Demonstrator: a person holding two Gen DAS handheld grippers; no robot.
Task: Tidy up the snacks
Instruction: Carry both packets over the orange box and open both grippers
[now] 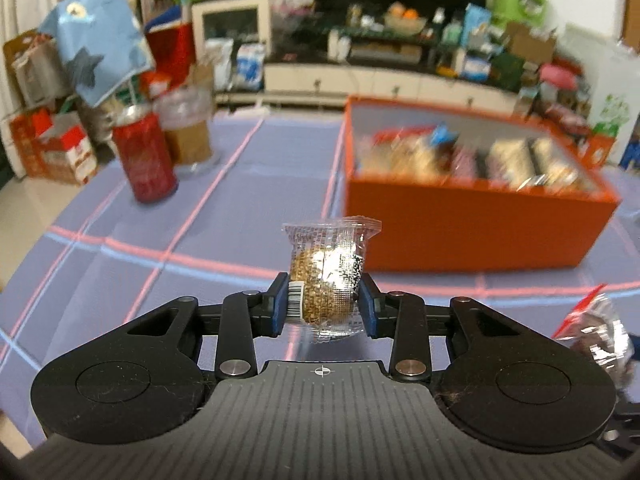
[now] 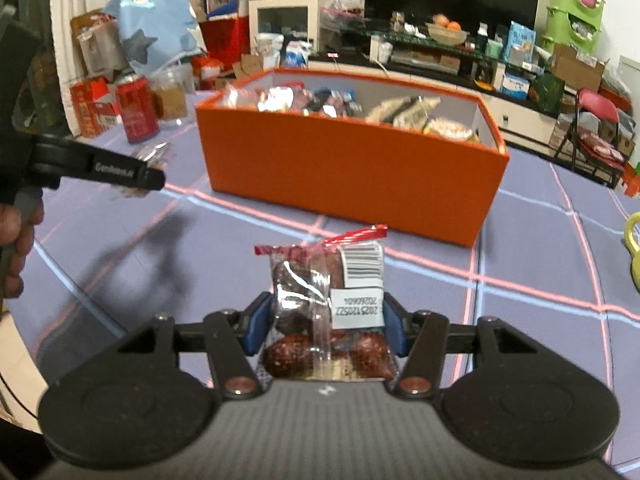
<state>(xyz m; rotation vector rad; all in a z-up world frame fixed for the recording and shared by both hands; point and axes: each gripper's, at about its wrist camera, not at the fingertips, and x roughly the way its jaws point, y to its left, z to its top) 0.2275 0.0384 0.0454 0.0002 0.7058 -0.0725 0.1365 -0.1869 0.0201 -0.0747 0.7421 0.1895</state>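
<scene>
My left gripper is shut on a clear-wrapped golden sesame snack, held upright above the purple checked tablecloth. My right gripper is shut on a clear packet of dark red dates with a red top seal and white labels. That date packet also shows at the right edge of the left wrist view. The orange box, holding several wrapped snacks, stands ahead of both grippers. In the right wrist view the left gripper's body reaches in from the left, gripped by a hand.
A red can and a clear jar stand at the table's far left. A yellow-green object sits at the right edge. Behind the table are boxes, shelves, a cabinet and a dark screen.
</scene>
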